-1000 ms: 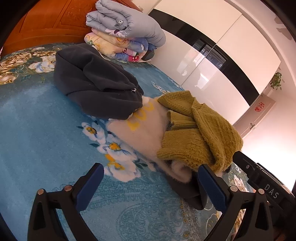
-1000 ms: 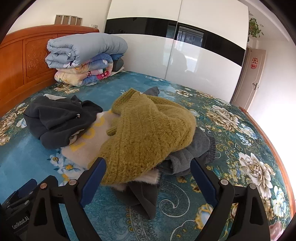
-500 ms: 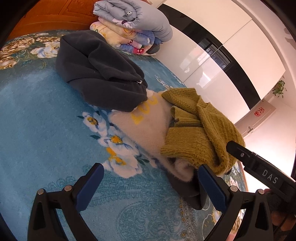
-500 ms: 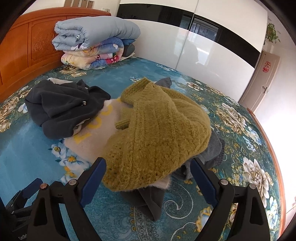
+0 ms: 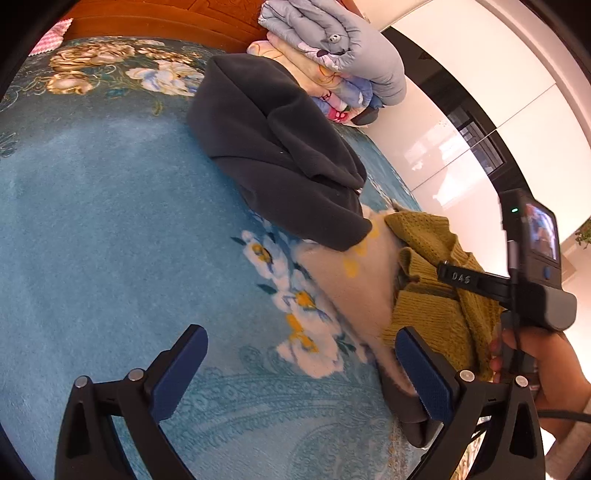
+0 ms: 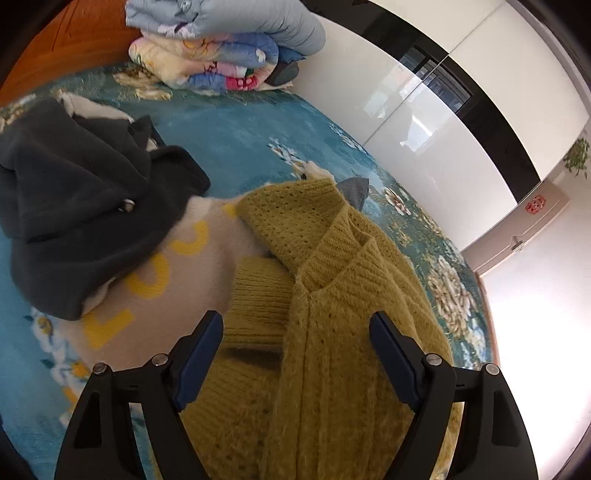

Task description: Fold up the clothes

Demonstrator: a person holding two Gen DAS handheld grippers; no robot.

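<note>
Sweater (image 6: 332,332), mustard knit, crumpled on bed (image 5: 110,240), long axis unclear; right tool (image 6: 295,354) released above it, left tool (image 5: 303,373) released.

Teal bedspread (image 5: 110,229) with white and gold flowers, spread across the bed. Wooden headboard (image 5: 177,18) at 12 o'clock in the left wrist view, at 10 o'clock in the right wrist view. Stack of folded quilts (image 6: 221,44) against it, pale blue on top, patterned ones beneath. Glossy white wardrobe (image 6: 461,122) with a black band, running from 1 to 3 o'clock. Door (image 6: 524,236) with a red ornament at 3 o'clock, green plant (image 6: 578,157) above it. Strong glare washing out the wall (image 6: 546,332) at 4 o'clock.
</note>
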